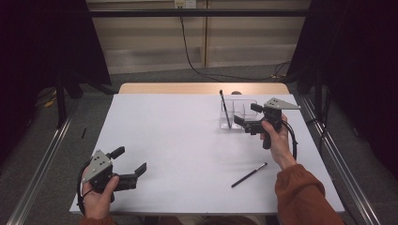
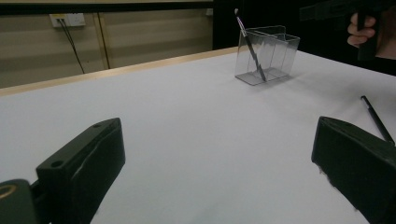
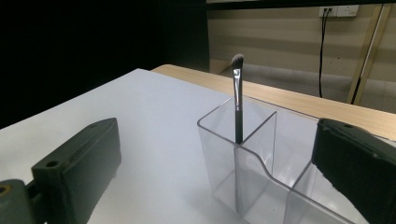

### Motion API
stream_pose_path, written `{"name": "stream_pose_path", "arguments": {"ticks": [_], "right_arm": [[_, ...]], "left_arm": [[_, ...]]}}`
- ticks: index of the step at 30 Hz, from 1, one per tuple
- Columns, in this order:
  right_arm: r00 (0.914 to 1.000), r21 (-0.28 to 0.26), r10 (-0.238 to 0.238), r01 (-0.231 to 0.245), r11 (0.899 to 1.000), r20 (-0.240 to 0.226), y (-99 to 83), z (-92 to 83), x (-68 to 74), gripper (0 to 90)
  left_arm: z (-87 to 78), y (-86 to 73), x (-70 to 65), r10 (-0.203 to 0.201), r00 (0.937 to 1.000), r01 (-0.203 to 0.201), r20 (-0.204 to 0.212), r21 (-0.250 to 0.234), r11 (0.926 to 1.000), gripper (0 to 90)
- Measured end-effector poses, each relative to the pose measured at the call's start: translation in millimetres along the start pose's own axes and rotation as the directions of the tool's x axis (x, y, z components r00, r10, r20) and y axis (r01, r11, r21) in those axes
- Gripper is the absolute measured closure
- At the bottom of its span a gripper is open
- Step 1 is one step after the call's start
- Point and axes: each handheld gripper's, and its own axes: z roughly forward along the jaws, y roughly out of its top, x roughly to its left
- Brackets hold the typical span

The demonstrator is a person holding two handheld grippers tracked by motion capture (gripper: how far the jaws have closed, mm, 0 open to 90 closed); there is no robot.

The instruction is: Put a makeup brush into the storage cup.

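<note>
A clear plastic organizer (image 1: 237, 114) (image 2: 275, 46) (image 3: 261, 177) with compartments stands at the table's far right. A black makeup brush (image 1: 225, 108) (image 2: 250, 46) (image 3: 237, 100) leans upright in its left compartment, bristles up. My right gripper (image 1: 246, 115) (image 3: 215, 154) hovers just right of the organizer, open, nothing between its jaws. A second black brush (image 1: 248, 175) (image 2: 376, 119) lies flat on the table near the front right. My left gripper (image 1: 131, 161) (image 2: 217, 158) rests near the front left corner, open and holding nothing.
The white table top (image 1: 178, 140) has a wooden strip (image 1: 202, 88) along its far edge. A black cable (image 1: 192, 56) runs down the back wall to the floor. Metal rails (image 1: 42, 154) flank the table on both sides.
</note>
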Motion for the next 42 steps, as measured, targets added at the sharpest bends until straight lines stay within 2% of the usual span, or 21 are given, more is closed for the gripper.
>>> {"name": "stream_pose_path", "arguments": {"ticks": [5,9,16,22,25,27,33,42], "right_arm": [[1.0000,-0.002,0.006,-0.006,1.000,-0.005,-0.9,-11.4,1.8,0.6],[0.9999,-0.003,-0.011,0.011,1.000,-0.010,-1.5,-20.6,4.4,0.6],[0.9996,-0.008,0.020,-0.020,1.000,-0.020,-6.2,-36.4,9.8,0.0],[0.9999,-0.017,0.003,-0.003,1.000,-0.017,-9.6,-48.5,16.9,0.2],[0.9999,-0.007,0.009,-0.009,1.000,-0.010,-12.8,-54.7,18.7,0.3],[1.0000,-0.011,-0.002,0.002,1.000,0.003,-14.7,-60.1,19.5,0.5],[0.9998,-0.019,0.005,-0.005,1.000,0.018,-20.5,-72.9,18.7,0.7],[0.9992,-0.015,0.007,-0.007,1.000,0.039,-32.9,-89.1,26.2,0.9]], "left_arm": [[-1.1,0.1,0.1,0.003,1.0000,-0.003,-0.005,-0.002,1.0000,2.7],[-1.4,-0.3,0.3,-0.002,1.0000,0.002,-0.006,-0.002,1.0000,2.8],[-1.9,-1.0,1.6,-0.009,0.9999,0.009,-0.010,0.002,1.0000,2.8],[-2.3,-0.7,1.1,0.001,0.9999,-0.001,-0.014,-0.006,1.0000,2.7],[-2.6,-1.0,0.7,0.005,0.9998,-0.005,-0.018,-0.003,1.0000,2.7],[-3.0,-1.1,1.0,0.001,0.9999,-0.001,-0.015,-0.005,1.0000,2.7],[-4.6,-1.6,0.4,0.017,0.9996,-0.017,-0.024,0.000,0.9999,2.7],[-8.4,0.5,-9.1,0.034,0.9993,-0.034,-0.013,-0.004,0.9994,2.7]]}}
